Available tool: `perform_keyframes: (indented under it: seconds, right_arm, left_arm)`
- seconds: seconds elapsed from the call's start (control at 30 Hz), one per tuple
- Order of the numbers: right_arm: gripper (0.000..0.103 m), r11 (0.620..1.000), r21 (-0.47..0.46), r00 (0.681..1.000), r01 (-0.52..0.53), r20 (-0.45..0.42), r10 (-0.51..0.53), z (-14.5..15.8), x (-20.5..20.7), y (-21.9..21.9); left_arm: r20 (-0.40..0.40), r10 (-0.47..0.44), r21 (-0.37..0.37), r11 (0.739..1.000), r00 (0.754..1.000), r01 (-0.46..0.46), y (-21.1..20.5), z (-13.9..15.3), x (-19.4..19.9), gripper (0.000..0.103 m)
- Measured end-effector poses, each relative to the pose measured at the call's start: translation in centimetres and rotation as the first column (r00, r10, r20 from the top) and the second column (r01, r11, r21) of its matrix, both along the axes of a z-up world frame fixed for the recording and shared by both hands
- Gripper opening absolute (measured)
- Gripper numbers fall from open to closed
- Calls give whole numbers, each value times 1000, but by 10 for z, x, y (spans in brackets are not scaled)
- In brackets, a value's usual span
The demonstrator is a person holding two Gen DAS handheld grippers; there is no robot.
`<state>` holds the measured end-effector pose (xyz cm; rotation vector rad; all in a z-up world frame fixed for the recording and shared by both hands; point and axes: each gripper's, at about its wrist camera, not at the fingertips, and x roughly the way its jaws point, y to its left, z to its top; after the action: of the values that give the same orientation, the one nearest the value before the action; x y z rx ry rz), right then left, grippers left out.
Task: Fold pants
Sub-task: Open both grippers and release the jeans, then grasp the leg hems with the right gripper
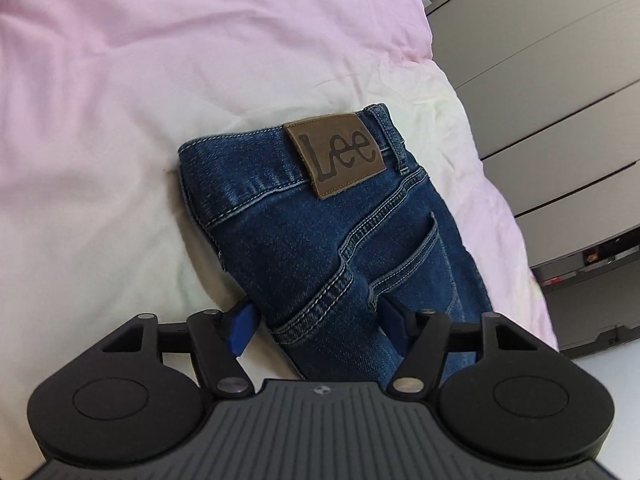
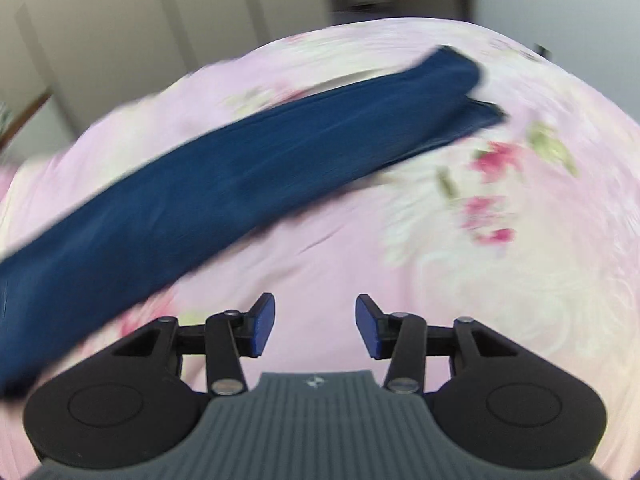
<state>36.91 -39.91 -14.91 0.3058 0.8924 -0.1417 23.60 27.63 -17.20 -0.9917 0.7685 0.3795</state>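
Observation:
Blue denim jeans (image 1: 332, 236) lie on a pink and cream duvet (image 1: 120, 100), folded lengthwise, with a brown "Lee" patch (image 1: 335, 154) at the waistband. My left gripper (image 1: 318, 320) is open, its blue fingers (image 1: 242, 326) on either side of the seat of the jeans, not closed on them. In the right wrist view the jeans' legs (image 2: 240, 172) stretch diagonally across the floral duvet (image 2: 480, 240), the hems at the far right. My right gripper (image 2: 315, 326) is open and empty over bare duvet, right of the legs. This view is blurred.
Grey wardrobe doors (image 1: 540, 60) stand to the right of the bed, with a dark low unit (image 1: 592, 280) beside them. The bed edge runs along the right. Pale cupboard panels (image 2: 120, 20) show beyond the bed in the right wrist view.

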Motion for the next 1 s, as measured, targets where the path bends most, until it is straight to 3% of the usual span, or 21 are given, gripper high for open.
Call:
perform_keyframes:
  seconds: [0.17, 0.37, 0.6, 0.63, 0.67, 0.7, 0.87, 0.93, 1.0]
  right_arm:
    - [40, 985, 44, 984, 167, 59, -169, -4, 46, -74]
    - [36, 971, 11, 964, 240, 119, -239, -10, 124, -134]
    - [37, 953, 42, 948, 300, 100, -303, -42, 200, -175]
    - [32, 951, 37, 947, 306, 87, -308, -47, 208, -178]
    - [9, 951, 36, 948, 306, 79, -308, -50, 215, -180]
    - [0, 956, 39, 951, 291, 93, -294, -48, 222, -181]
    - [4, 990, 30, 966, 136, 216, -140, -16, 253, -166]
    - [4, 995, 40, 971, 91, 219, -97, -12, 261, -164]
    - [4, 993, -19, 974, 113, 197, -108, -12, 263, -162]
  left_arm:
    - [-101, -49, 101, 993, 994, 60, -9, 7, 16, 61]
    - [-280, -101, 175, 972, 955, 155, -18, 11, 47, 58]
    - [-334, -83, 222, 961, 939, 164, -27, 7, 56, 59]
    - [-337, -79, 227, 960, 938, 163, -28, 7, 56, 59]
    - [-341, -78, 233, 959, 937, 164, -29, 7, 56, 59]
    - [-345, -78, 238, 957, 935, 168, -29, 7, 56, 59]
    - [-352, -67, 258, 952, 934, 166, -29, 6, 55, 59]
    - [-354, -63, 266, 950, 933, 165, -32, 7, 57, 59]
    - [-357, -64, 265, 950, 932, 167, -33, 8, 58, 59]
